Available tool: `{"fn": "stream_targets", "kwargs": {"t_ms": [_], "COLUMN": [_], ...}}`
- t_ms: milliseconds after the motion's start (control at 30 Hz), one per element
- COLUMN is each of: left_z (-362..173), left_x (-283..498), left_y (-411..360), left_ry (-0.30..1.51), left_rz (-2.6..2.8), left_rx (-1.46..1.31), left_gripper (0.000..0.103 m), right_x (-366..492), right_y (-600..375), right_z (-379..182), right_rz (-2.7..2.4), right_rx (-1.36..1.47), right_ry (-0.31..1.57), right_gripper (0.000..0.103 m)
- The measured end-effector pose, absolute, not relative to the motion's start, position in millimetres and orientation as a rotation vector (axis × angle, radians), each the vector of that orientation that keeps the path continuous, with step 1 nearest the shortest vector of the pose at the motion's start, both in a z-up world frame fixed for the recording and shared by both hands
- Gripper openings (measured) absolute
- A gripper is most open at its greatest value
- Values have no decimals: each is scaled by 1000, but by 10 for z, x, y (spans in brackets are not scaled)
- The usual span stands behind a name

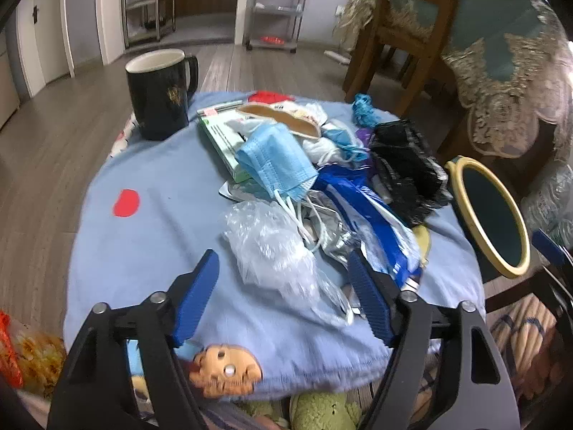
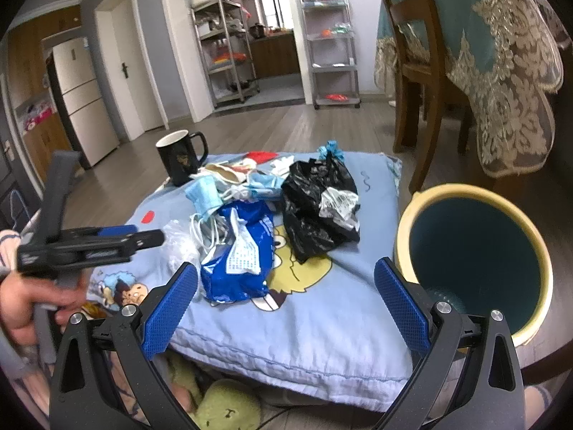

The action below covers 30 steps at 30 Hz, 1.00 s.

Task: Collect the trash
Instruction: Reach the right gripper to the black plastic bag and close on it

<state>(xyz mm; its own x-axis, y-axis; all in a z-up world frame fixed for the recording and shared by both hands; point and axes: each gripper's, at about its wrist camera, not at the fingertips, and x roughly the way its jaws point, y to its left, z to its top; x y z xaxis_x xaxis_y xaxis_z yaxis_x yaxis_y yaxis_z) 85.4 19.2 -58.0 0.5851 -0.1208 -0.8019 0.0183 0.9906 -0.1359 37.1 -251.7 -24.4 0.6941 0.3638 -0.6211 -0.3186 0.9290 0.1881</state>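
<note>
Both tongs hang wide and hold nothing above the near edge of the blue cushion (image 2: 322,319). The left gripper (image 1: 283,272) has the crumpled clear plastic bag (image 1: 272,247) lying between its blue fingers, not touching either as far as I can see. The right gripper (image 2: 286,286) sits nearer, with the blue wrapper (image 2: 240,251) just beyond its left finger, the black bag (image 2: 315,208) farther back, and the yellow-rimmed bin (image 2: 472,247) at its right.
</note>
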Motion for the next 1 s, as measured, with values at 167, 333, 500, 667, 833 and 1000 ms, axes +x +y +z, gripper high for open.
{"fn": "stream_targets", "kwargs": {"t_ms": [167,333,500,667,833,1000], "left_z": [-833,-910,-757,-502,-199,-217], "left_x": [1133,1144,982,954,1107,1209], "left_y": [222,354,471,636,799,818], "left_ry": [1022,1074,1059,1025,975,951], "left_rz": [-80,-85,-85,-82,-96,-91], "left_rx": [-125,-208,-256,-296,-296,-329], "left_gripper": [44,10,7,7,7,7], "right_x": [423,528,769,1182,1672,2042], "right_y": [-2531,-2515,-2527,-2524,-2383,-2260], "right_z": [-300,-322,-274,-195,-219,-489], "right_rz": [377,376,374,369,349,323], "right_rx": [82,95,121,135,80,35], "right_ry": [738,751,757,774,817,903], "right_gripper": [98,98,98,98,98,92]}}
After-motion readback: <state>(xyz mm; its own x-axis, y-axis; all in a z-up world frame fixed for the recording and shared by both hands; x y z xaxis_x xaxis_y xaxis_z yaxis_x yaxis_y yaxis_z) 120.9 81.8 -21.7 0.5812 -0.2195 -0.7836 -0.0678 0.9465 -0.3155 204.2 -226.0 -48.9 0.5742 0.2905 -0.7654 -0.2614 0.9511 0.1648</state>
